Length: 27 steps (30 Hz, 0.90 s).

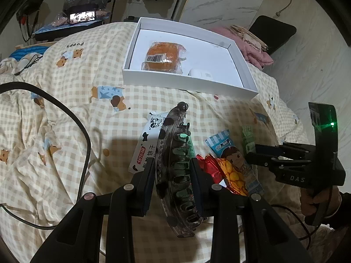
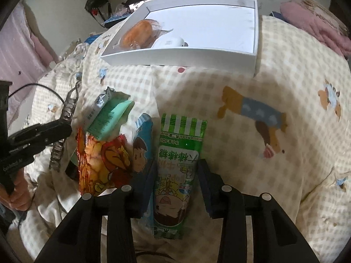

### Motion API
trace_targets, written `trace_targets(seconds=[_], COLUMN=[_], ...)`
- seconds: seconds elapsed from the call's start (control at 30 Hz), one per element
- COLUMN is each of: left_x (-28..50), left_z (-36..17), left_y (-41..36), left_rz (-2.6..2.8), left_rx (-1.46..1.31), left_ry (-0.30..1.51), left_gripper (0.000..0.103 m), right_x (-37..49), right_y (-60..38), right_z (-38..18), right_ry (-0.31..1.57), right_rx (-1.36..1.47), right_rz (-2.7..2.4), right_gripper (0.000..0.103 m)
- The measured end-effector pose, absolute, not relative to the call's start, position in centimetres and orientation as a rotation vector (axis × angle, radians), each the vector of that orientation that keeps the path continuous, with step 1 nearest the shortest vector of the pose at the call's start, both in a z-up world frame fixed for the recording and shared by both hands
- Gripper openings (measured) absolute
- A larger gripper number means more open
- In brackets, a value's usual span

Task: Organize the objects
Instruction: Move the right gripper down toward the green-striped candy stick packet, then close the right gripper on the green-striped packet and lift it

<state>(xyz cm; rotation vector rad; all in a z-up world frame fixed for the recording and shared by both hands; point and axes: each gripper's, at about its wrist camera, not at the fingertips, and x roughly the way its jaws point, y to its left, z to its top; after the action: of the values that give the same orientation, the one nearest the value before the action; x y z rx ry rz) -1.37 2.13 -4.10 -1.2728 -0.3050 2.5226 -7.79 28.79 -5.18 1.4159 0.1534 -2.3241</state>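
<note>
**A:** Left wrist view: how far along?

**B:** Two in the white box (image 1: 188, 81): a wrapped bun (image 1: 163, 58) and a white case (image 1: 200, 72). Left tool (image 1: 172, 173) is clamped on one hair claw (image 1: 175, 164).

**A:** Right wrist view?

**B:** Right tool (image 2: 177, 175) straddles one green candy pack (image 2: 177, 164) on the bed, pads not pressing. About four more snack packets beside it.

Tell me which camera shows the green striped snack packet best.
The right wrist view: the green striped snack packet lies full length between that tool's fingers. The left wrist view shows only a sliver behind the right tool.
</note>
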Motion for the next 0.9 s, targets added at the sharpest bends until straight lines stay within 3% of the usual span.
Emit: trace_targets(seconds=[0.13, 0.3, 0.6, 0.63, 0.73, 0.9], left_x=[-1.3, -1.3, -1.4, -1.4, -1.4, -1.4], left_z=[-4.1, -4.0, -4.1, -4.1, -4.1, -4.2], left_y=[2.2, 2.2, 2.1, 2.1, 2.1, 2.2], left_rz=[2.522, 2.522, 2.519, 2.519, 2.518, 2.513], left_rx=[-1.273, -1.272, -1.275, -1.275, -1.274, -1.28], left_ry=[-0.303, -0.303, -0.301, -0.3, -0.297, -0.297], left_gripper=[0.034, 0.034, 0.034, 0.034, 0.034, 0.034], right_x=[-7.8, -8.5, -12.0, -12.1, -11.6, -9.6], right_y=[28.9, 28.1, 23.8, 23.4, 22.9, 24.3], right_z=[-4.7, -3.0, -1.6, -1.8, -2.7, -3.6], right_ry=[0.154, 0.201, 0.446, 0.469, 0.54, 0.519], right_rx=[1.376, 1.275, 1.062, 1.054, 1.049, 1.1], right_rz=[-2.335, -2.354, -2.409, -2.406, -2.408, -2.41], right_gripper=[0.025, 0.024, 0.024, 0.025, 0.043, 0.044])
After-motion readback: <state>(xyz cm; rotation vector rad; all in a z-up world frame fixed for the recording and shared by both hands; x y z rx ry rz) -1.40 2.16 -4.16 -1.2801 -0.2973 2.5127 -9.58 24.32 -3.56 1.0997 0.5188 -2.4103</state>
